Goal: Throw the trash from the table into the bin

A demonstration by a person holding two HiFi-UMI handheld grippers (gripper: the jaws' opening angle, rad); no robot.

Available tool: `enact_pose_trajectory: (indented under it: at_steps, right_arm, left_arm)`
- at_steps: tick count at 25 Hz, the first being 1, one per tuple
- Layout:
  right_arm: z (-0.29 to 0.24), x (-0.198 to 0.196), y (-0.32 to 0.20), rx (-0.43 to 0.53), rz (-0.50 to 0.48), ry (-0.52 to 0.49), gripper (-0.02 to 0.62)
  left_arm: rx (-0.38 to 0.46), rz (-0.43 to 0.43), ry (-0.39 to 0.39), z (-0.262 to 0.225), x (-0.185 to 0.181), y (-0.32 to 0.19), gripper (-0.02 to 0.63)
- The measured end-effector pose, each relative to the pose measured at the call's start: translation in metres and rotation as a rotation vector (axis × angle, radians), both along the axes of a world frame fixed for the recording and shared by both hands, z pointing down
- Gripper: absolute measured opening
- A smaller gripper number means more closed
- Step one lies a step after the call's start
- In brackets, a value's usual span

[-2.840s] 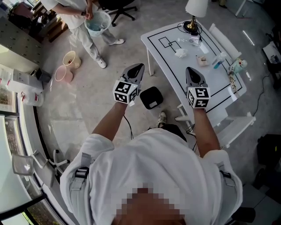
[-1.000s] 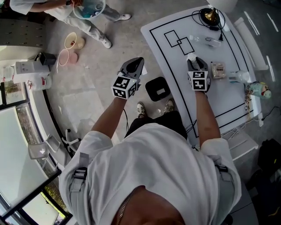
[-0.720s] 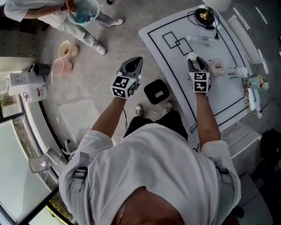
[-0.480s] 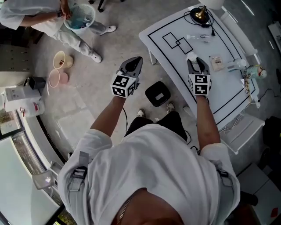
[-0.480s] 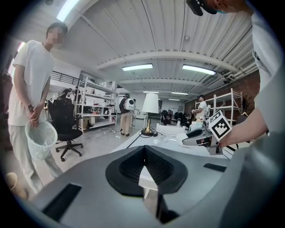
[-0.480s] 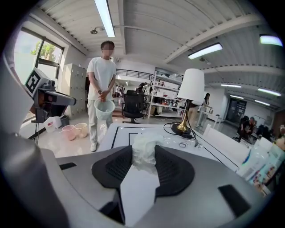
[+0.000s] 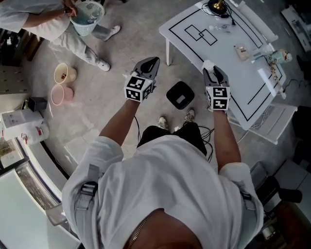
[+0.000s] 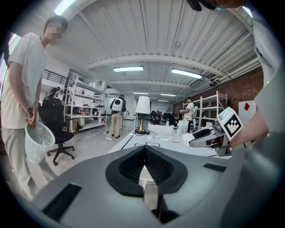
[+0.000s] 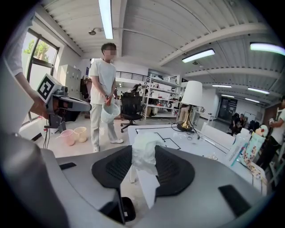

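A crumpled white tissue point(image 9: 144, 165) is pinched between the jaws of my right gripper point(image 9: 142, 150), which is shut on it. From the head view that gripper point(image 7: 214, 73) hangs off the near edge of the white table point(image 7: 214, 46), with the tissue point(image 7: 208, 63) sticking out at its tip. My left gripper point(image 7: 149, 66) is over the floor, its jaws point(image 8: 144, 150) shut with nothing in them. At the far left a person holds the white mesh bin point(image 7: 87, 10), which also shows in both gripper views point(image 9: 109, 112) point(image 8: 38, 141).
On the table are a lamp point(image 7: 217, 6), a small packet point(image 7: 240, 51), a bottle and a soft toy point(image 7: 277, 56). A black box point(image 7: 180, 94) sits on the floor by my feet. Pink and beige buckets point(image 7: 60, 82) stand at the left. An office chair point(image 8: 55, 129) stands beyond the person.
My right gripper has lifted off the table top with the tissue and come back past the table's near edge. The left gripper has shifted along with it, still shut.
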State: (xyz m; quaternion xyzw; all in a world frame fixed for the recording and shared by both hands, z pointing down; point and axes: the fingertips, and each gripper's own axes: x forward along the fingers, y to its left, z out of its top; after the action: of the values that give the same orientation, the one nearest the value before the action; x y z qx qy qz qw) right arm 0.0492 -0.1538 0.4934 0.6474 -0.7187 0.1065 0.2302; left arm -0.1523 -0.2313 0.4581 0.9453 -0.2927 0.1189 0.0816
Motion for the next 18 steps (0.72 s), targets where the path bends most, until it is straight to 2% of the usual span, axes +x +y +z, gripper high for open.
enact_pose_trajectory:
  at_steps: [9, 13, 18]
  right_arm:
    - [0.030, -0.039, 0.043, -0.040, -0.073, -0.049, 0.161]
    - [0.064, -0.053, 0.061, -0.103, -0.130, -0.079, 0.161]
    - [0.126, -0.053, 0.061, -0.172, -0.190, -0.095, 0.161]
  left_arm:
    - [-0.054, -0.046, -0.061, 0.041, -0.033, 0.039, 0.011]
    - [-0.119, -0.082, -0.102, 0.076, -0.043, 0.061, 0.011]
    - [-0.171, -0.107, -0.134, 0.125, -0.035, 0.065, 0.011]
